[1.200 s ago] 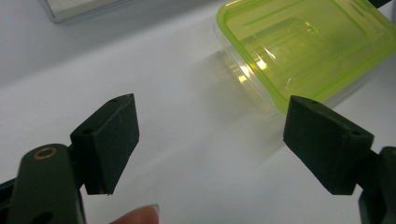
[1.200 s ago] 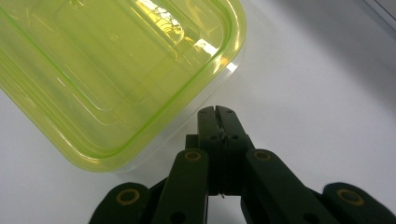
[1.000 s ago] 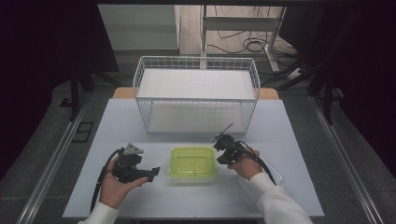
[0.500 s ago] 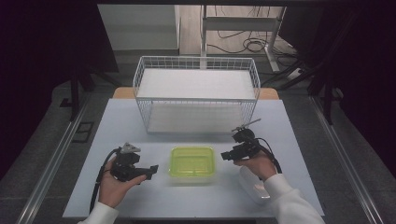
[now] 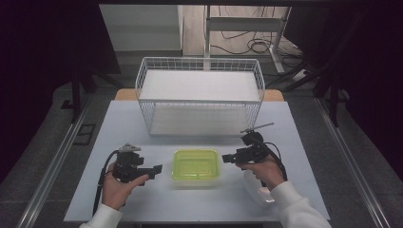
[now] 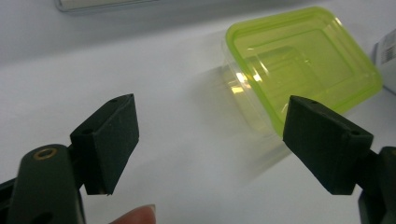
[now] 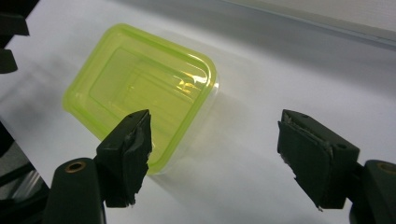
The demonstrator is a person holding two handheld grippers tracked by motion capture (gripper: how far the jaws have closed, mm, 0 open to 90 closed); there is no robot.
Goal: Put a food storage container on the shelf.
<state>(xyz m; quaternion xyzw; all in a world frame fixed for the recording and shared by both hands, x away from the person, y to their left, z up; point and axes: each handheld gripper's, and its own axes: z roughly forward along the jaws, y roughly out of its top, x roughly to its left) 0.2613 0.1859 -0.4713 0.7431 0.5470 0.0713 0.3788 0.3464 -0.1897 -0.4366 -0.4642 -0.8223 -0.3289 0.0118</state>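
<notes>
The pale surface (image 5: 142,123) carries a white wire basket (image 5: 199,97) at its far edge, standing upright with its long side facing the person. Nearer the front edge, roughly midway between the side edges, sits a clear plastic food container with a yellow-green lid (image 5: 196,166), lid on and flat. The left tool (image 5: 157,169) is held just to the left of the container, apart from it, its jaws spread wide with nothing between them. The right tool (image 5: 227,158) hangs just off the container's right side, also clear of it; its jaws have just been opening and now stand wide with nothing in them. A clear plastic item (image 5: 256,187) lies near the front right edge, partly under the right sleeve
</notes>
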